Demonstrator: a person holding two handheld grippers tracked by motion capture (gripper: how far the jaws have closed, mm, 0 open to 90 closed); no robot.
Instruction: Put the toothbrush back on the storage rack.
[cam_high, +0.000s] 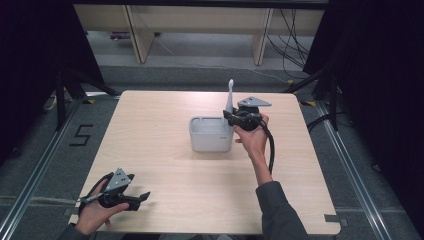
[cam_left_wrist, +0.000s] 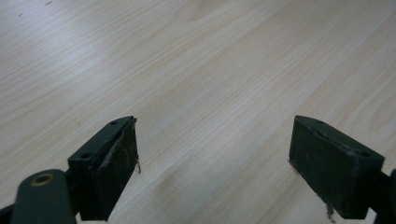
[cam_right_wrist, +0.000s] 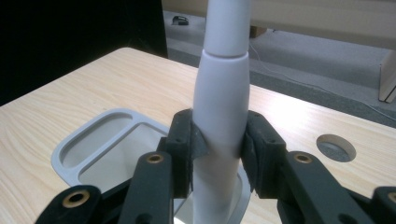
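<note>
Right gripper (cam_high: 231, 117) level, toothbrush (cam_high: 230, 97) upright.

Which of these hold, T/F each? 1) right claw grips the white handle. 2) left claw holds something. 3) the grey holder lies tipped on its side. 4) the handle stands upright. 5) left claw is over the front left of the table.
1) True: the right claw is clamped on the white handle.
2) False: the left claw stands open with bare table between its jaws.
3) False: the grey holder stands upright, opening up.
4) True: it rises roughly vertical at the holder's right end.
5) True: it sits near the table's front left corner in the high view.
</note>
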